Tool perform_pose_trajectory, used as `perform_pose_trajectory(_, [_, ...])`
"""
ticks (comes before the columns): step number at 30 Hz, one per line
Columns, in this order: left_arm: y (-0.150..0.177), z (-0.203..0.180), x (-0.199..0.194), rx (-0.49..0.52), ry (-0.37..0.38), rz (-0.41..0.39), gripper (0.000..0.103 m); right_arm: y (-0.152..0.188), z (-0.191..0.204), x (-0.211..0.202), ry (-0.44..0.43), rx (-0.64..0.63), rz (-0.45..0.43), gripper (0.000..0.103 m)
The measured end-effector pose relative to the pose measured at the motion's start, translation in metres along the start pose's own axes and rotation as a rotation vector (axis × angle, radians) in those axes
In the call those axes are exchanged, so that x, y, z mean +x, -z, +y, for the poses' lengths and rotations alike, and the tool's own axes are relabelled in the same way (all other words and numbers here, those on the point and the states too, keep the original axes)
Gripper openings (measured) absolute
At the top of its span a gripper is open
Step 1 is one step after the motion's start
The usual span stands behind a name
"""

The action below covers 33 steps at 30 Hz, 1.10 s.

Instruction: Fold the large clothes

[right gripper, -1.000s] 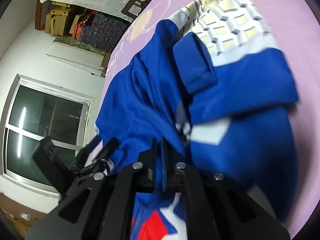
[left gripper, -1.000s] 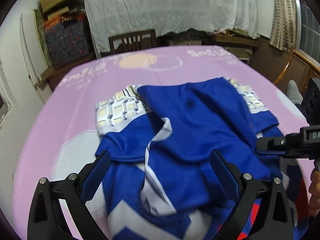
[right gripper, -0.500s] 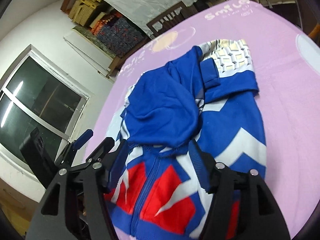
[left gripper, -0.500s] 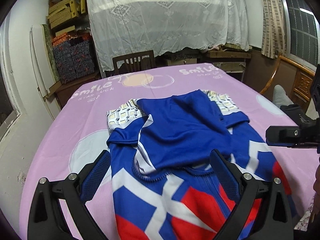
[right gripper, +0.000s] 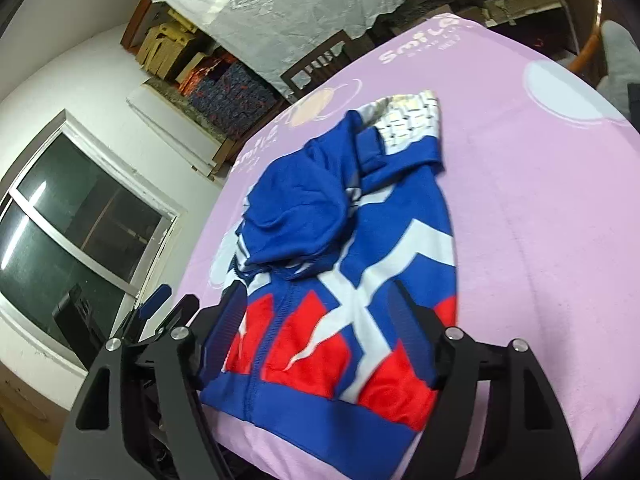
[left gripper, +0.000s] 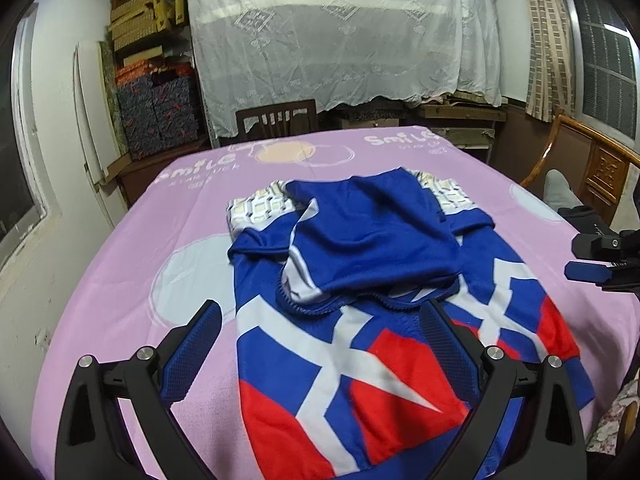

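A blue, red and white hooded jacket (left gripper: 360,340) lies flat on the pink tablecloth (left gripper: 180,220), its blue hood (left gripper: 372,236) folded down over its chest. My left gripper (left gripper: 320,312) hovers open over the jacket's near part, with nothing between its pads. At that view's right edge the right gripper (left gripper: 592,264) hangs beside the jacket. In the right wrist view the right gripper (right gripper: 318,294) is above the jacket's (right gripper: 360,280) hem end; its jaws are opening and no cloth is between them. The left gripper (right gripper: 160,300) shows at the lower left.
A dark wooden chair (left gripper: 276,120) stands at the table's far edge, before a lace-draped piece of furniture (left gripper: 340,40). Stacked boxes (left gripper: 156,116) fill the far left corner. A curved wooden chair (left gripper: 580,152) is at the right. A window (right gripper: 72,232) is left of the table.
The right gripper, shut on blue cloth a second ago, has let go and opened. Both grippers have drawn back from the jacket, and its red and white front has come into view.
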<state>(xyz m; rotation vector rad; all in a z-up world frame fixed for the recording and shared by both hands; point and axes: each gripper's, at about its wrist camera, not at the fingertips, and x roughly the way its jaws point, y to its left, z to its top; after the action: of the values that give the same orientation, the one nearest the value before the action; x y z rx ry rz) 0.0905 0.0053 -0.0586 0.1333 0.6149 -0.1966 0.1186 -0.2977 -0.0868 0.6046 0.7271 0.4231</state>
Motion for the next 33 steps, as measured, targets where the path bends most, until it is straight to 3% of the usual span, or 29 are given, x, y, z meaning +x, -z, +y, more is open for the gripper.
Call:
perform_pose_trajectory(8, [0.004,0.027,0.035,-0.062,0.009,0.096,0.1,-0.012,-0.029,0.021,0.021,0.053,0.035,0.073])
perform_pose_trajectory(13, [0.003,0.042,0.052,-0.117,0.066,0.151,0.1,-0.017,-0.047,0.036,0.04,0.089,0.06,0.073])
perform_pose_trajectory(20, [0.014,0.074,0.073,-0.313,0.358,0.284,0.099,-0.017,-0.057,0.044,0.047,0.103,0.078,0.074])
perform_pose_trajectory(33, [0.054,0.092,0.035,-0.439,0.608,0.328,0.099,0.015,-0.053,0.025,-0.04,0.125,0.15,0.075])
